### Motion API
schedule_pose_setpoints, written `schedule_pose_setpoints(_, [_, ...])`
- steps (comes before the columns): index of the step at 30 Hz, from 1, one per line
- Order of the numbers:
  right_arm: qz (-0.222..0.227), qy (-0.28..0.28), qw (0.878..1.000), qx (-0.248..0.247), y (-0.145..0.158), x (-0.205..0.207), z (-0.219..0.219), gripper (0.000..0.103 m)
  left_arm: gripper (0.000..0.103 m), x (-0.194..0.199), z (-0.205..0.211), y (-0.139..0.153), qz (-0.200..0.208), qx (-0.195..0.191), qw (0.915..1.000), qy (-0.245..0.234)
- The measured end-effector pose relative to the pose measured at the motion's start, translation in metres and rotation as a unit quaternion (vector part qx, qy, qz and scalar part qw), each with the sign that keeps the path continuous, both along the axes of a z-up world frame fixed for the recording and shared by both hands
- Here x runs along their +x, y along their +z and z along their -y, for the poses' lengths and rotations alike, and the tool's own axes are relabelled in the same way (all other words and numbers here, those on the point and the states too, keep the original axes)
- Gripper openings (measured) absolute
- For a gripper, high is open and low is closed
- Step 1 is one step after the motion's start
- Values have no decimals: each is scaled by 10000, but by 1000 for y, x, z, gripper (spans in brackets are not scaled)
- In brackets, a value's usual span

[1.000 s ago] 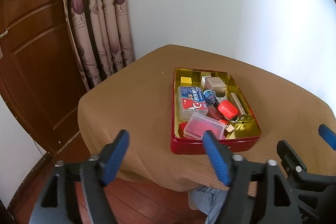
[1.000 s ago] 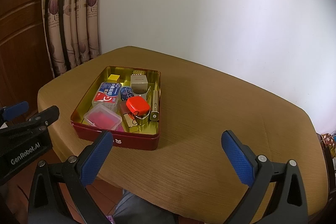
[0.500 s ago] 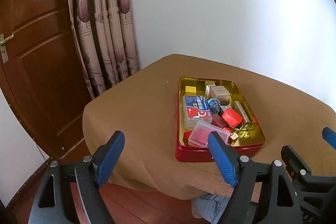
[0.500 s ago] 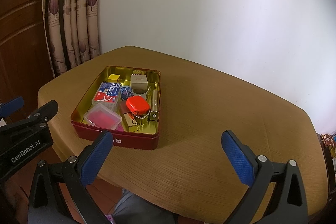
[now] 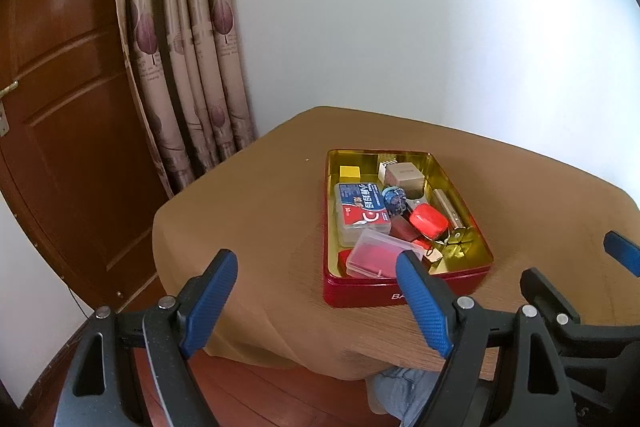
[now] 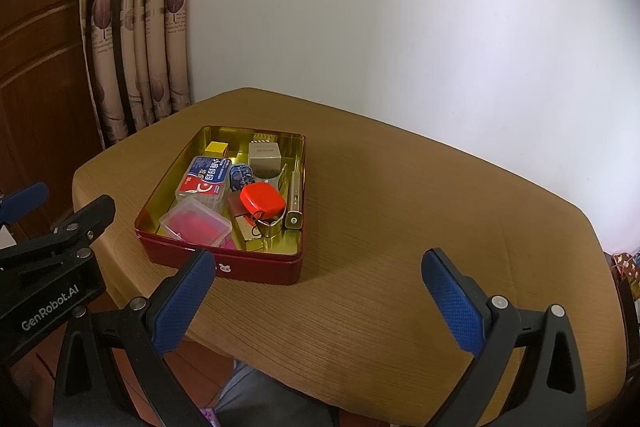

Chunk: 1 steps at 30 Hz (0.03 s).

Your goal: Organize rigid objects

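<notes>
**On the brown table, a full tin and two idle grippers**

Over the table's [image 6: 400, 227] near edge I hold both grippers clear of the work, each with its blue pads spread wide and nothing between them. My left gripper [image 5: 316, 301] hangs at about 7 o'clock of the red tin [image 6: 256, 269]; my right gripper [image 6: 316, 303] hovers over bare tabletop at about 5 o'clock of it. I judge they are held back this way to keep the whole tin in sight.

Every small item I can see lies inside the tin, none on the cloth around it. A yellow block [image 6: 216, 148] sits at the far corner, around 11 o'clock, with a beige box [image 6: 264, 155] beside it at 12. A blue-and-red pack [image 6: 204, 181] lies flat along the 9 o'clock wall, and a clear case [image 6: 196, 223] holding something red rests at 7 o'clock. A red tape measure [image 6: 263, 201] rides on top of the heap near the middle, and a slim metal stick [image 6: 294, 199] lies along the 3 o'clock wall.

The pile is loose and overlapping, not in rows. That fits either items gathered into the tin or a jumble waiting to be sorted out; these views cannot settle which.
</notes>
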State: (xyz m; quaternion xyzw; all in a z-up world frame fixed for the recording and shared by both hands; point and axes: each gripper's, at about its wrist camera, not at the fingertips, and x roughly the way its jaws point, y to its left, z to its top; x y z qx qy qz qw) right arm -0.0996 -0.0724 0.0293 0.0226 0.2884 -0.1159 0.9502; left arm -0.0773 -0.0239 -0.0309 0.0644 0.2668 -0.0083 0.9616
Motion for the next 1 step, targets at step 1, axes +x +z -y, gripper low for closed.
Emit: schedule_pose_setpoints(1, [6,-15,10000,9,0,0,0,102,84,0,0,0,-4,-17,10000,-8])
